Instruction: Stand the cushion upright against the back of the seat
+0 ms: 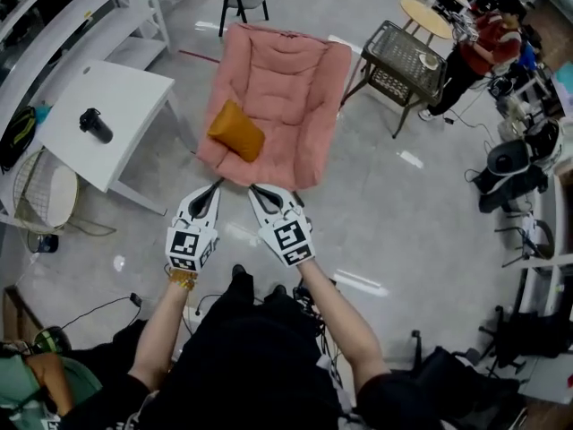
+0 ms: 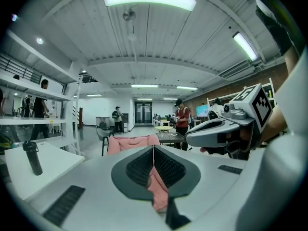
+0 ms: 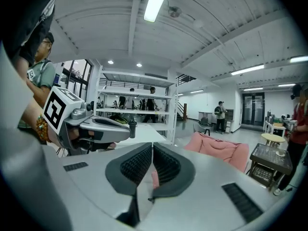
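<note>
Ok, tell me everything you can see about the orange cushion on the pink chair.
The cushion is small, rectangular and mustard-orange, plump, with what looks like a fabric cover. It lies on the seat of the pink padded chair, near its front left in the head view, turned diagonally, not upright against the back. Only the chair touches it.

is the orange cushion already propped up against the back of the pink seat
No, in the head view the orange cushion lies down on the near left part of the pink seat, away from its back.
</note>
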Demonstrator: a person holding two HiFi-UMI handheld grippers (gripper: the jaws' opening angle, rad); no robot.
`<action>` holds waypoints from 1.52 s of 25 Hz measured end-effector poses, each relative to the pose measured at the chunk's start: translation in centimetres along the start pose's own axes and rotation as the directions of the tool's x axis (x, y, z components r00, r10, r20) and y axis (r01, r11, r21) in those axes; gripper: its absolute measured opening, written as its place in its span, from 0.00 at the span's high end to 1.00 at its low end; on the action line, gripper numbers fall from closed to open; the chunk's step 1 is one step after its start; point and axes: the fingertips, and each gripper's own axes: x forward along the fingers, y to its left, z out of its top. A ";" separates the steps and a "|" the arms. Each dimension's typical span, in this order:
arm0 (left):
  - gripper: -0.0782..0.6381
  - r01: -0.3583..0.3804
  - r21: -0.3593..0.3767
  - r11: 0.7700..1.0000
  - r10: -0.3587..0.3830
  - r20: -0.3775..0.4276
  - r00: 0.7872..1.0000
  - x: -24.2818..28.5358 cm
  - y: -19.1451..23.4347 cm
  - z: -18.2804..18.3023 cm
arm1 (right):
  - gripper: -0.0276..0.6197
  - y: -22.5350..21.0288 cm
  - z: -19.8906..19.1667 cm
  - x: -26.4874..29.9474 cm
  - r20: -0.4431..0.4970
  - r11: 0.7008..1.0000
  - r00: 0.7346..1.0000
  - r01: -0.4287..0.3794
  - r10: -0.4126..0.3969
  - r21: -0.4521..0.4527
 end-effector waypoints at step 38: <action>0.87 -0.128 -0.127 0.984 0.095 -0.240 0.966 26.4 16.8 -10.1 | 0.93 -24.2 -7.6 26.6 -0.114 0.983 0.978 -0.181 0.176 -0.034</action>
